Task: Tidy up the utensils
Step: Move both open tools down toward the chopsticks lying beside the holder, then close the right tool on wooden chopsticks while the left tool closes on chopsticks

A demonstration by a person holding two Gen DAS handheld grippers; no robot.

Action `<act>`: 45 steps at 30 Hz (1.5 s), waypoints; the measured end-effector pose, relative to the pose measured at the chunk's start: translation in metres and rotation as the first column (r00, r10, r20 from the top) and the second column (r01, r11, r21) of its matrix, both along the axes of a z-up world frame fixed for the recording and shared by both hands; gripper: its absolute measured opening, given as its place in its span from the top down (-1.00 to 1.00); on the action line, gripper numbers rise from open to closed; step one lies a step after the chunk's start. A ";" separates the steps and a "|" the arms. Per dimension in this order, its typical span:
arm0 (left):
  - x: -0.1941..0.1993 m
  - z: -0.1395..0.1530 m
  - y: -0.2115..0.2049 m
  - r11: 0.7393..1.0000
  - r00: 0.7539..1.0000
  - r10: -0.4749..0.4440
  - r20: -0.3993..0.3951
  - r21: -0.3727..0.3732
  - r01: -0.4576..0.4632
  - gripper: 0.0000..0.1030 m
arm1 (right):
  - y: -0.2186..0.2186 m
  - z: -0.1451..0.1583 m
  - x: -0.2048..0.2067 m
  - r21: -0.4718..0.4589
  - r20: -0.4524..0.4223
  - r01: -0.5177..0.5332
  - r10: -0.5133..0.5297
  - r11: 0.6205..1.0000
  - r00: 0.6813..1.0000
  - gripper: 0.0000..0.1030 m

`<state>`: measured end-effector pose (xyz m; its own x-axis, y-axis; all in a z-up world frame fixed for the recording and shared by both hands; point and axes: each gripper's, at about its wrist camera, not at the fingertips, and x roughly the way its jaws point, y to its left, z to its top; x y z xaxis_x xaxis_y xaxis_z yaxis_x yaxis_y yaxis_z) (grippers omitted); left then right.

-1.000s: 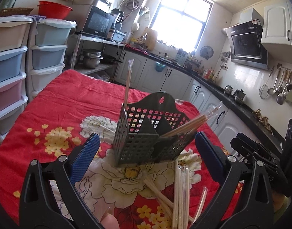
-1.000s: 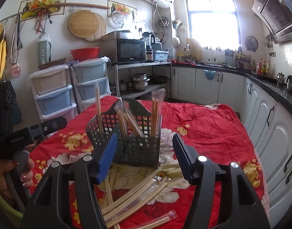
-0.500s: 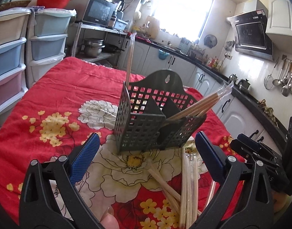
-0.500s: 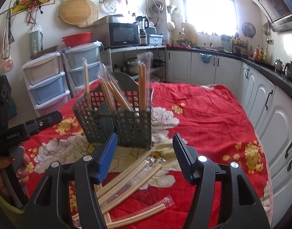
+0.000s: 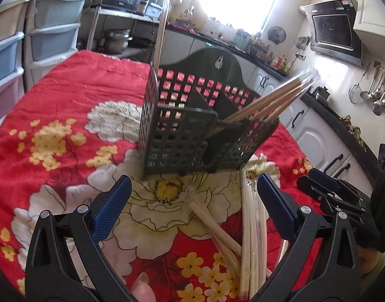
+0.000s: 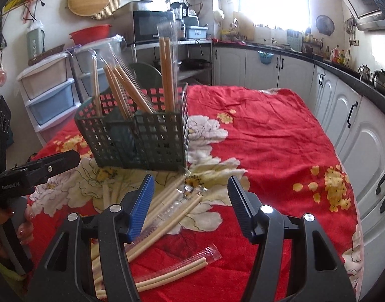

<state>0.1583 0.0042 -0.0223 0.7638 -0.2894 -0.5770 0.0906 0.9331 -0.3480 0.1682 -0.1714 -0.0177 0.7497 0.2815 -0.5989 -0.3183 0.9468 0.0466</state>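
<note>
Chopsticks (image 6: 167, 209) lie loose on the table, close in front of both hand-held grippers, on the big white flower of the red cloth (image 6: 267, 138). Most are in thin clear wrappers. One wrapped pair (image 6: 177, 269) lies closest to the near edge of the table, apart from the rest. A little farther back stands the dark basket (image 6: 139, 136) with square holes. It already has some chopsticks standing in its boxes, leaning this way and that. Behind the table are white cupboards and a bright window.

The job now looks like picking up one more pair from the pile and dropping it into the basket. To do it well, come down slowly over just one pair and pinch it near the middle so it does not tip. Lift it clear of the others, so they do not roll off the table. Then slide it into a box point first, and do not bump the basket, because it looks light and could fall over.

The right hand-held gripper (image 6: 189, 206) has its jaws spread apart, over the pile, and holds nothing. The left hand-held gripper (image 5: 192, 203) is spread wide too. It hangs over the chopsticks, just in front of the basket, and it is not pinching anything.
</note>
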 end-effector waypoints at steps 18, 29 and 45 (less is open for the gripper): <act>0.019 -0.040 0.002 0.995 0.988 -0.046 -0.148 -0.097 0.032 0.08 | 0.000 -0.046 0.039 0.012 -0.200 0.028 -0.025 1.000 0.980 0.25; 0.033 -0.054 0.008 0.979 0.976 -0.067 -0.207 -0.204 0.024 0.20 | -0.002 -0.064 0.064 0.087 -0.317 0.076 -0.045 0.993 0.947 0.43; 0.041 -0.060 0.018 0.968 0.974 -0.055 -0.221 -0.251 -0.002 0.65 | -0.008 -0.067 0.059 0.125 -0.321 0.103 -0.058 0.987 0.945 0.68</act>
